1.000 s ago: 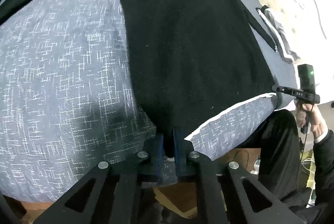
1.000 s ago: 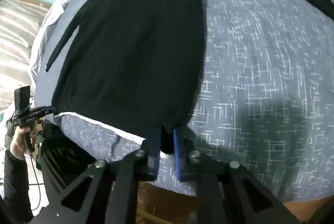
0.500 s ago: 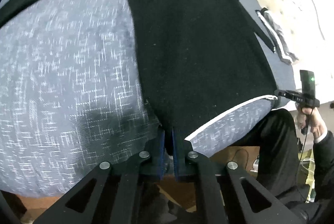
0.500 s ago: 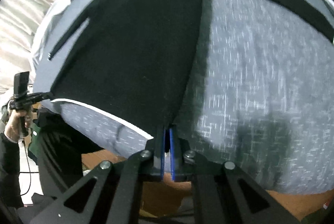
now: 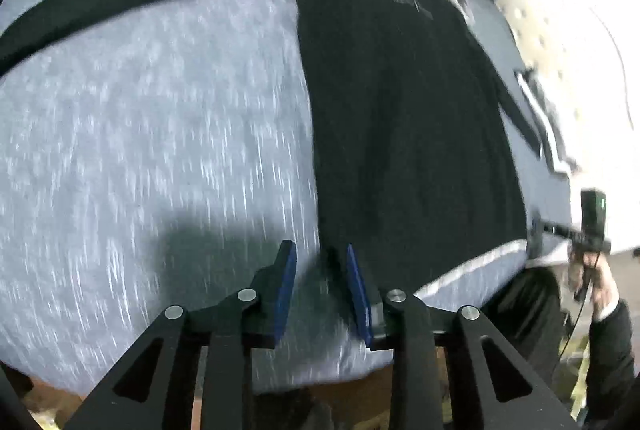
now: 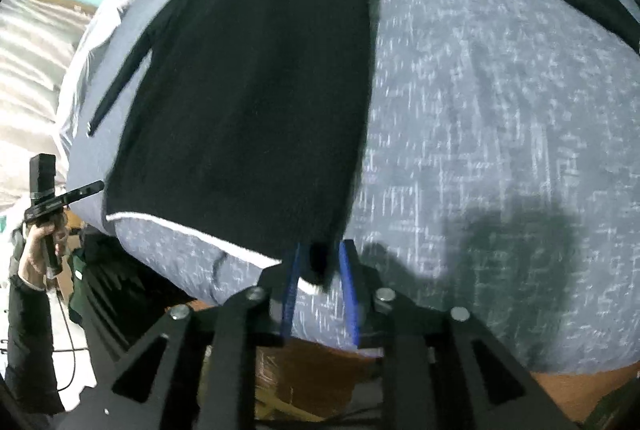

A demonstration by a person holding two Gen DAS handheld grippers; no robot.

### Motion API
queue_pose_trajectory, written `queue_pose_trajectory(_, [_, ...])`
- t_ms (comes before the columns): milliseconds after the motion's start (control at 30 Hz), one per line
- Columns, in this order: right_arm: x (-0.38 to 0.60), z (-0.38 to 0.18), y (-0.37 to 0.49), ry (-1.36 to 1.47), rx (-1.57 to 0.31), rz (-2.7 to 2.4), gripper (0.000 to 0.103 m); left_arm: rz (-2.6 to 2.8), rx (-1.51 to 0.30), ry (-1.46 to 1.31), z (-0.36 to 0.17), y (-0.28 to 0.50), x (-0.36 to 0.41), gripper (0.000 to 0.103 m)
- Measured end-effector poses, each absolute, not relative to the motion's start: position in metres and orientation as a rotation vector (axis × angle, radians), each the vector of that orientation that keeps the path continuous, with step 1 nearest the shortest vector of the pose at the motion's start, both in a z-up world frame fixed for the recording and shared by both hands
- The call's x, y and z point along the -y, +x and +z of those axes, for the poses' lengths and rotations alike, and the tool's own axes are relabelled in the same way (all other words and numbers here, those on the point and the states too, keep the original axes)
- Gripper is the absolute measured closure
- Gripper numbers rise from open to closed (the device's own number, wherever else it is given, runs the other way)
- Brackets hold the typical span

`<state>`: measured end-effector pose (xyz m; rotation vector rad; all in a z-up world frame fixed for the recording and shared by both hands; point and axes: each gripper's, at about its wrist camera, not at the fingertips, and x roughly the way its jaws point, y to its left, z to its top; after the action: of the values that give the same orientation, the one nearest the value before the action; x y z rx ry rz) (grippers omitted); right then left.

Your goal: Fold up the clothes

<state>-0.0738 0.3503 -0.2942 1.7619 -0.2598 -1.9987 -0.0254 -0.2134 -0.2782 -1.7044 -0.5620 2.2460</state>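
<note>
Covering the bed, a speckled grey bedspread (image 5: pixel 152 133) bears a black garment (image 6: pixel 248 101); both grippers just parted, empty.

My left gripper (image 5: pixel 320 290) points steeply down, its blue pads parted, jaws having just been opening with only bedding between them. My right gripper (image 6: pixel 318 278) tilts down likewise, jaws also just opening, a dark hem corner hanging loose in the gap, neither pad pressing on it.

A black sweatshirt (image 6: pixel 248 101) with a white-trimmed hem lies flat on the bed, its near corner between the right tongs (image 6: pixel 318 280).
</note>
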Motion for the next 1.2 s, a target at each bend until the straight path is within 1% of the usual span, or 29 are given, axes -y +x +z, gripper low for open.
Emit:
queue_pose_trajectory(67, [-0.354, -0.286, -0.083, 1.726, 0.289, -2.033, 0.080, 2.282, 0.598, -1.668, -0.274, -0.043, 0.216, 0.074])
queue_pose_trajectory(167, [-0.357, -0.276, -0.097, 1.665, 0.331, -2.075, 0.079, 2.332, 0.605, -1.615, -0.271, -0.077, 0.207, 0.073])
queue_pose_trajectory(200, [-0.357, -0.274, -0.102, 1.647, 0.341, -2.087, 0.079, 2.349, 0.607, -1.598, -0.270, -0.088, 0.205, 0.071])
queue_pose_trajectory(267, [-0.356, -0.270, -0.110, 1.617, 0.355, -2.109, 0.079, 2.379, 0.599, -1.577, -0.271, -0.107, 0.203, 0.069])
queue_pose_trajectory(500, [-0.359, -0.270, -0.143, 1.551, 0.439, -2.132, 0.079, 2.470, 0.601, -1.539, -0.282, -0.175, 0.203, 0.067])
queue_pose_trajectory(667, [-0.349, -0.274, -0.159, 1.534, 0.452, -2.110, 0.079, 2.514, 0.638, -1.524, -0.293, -0.214, 0.210, 0.062])
queue_pose_trajectory(767, [-0.343, -0.275, -0.166, 1.521, 0.444, -2.095, 0.079, 2.521, 0.675, -1.517, -0.299, -0.231, 0.214, 0.057])
queue_pose_trajectory(933, [-0.336, -0.278, -0.171, 1.514, 0.457, -2.070, 0.079, 2.533, 0.662, -1.522, -0.307, -0.251, 0.214, 0.057])
queue_pose_trajectory(1033, [-0.330, -0.282, -0.173, 1.515, 0.456, -2.057, 0.079, 2.534, 0.647, -1.515, -0.309, -0.257, 0.214, 0.059])
queue_pose_trajectory(1067, [-0.329, -0.283, -0.173, 1.517, 0.455, -2.054, 0.079, 2.536, 0.639, -1.511, -0.309, -0.258, 0.214, 0.068])
queue_pose_trajectory(1100, [-0.327, -0.285, -0.174, 1.521, 0.454, -2.050, 0.079, 2.539, 0.630, -1.507, -0.309, -0.258, 0.214, 0.081])
queue_pose_trajectory(1167, [-0.325, -0.288, -0.174, 1.531, 0.458, -2.044, 0.079, 2.546, 0.613, -1.500, -0.308, -0.259, 0.213, 0.088])
queue_pose_trajectory(1200, [-0.324, -0.290, -0.175, 1.535, 0.460, -2.042, 0.079, 2.553, 0.604, -1.502, -0.307, -0.260, 0.214, 0.090])
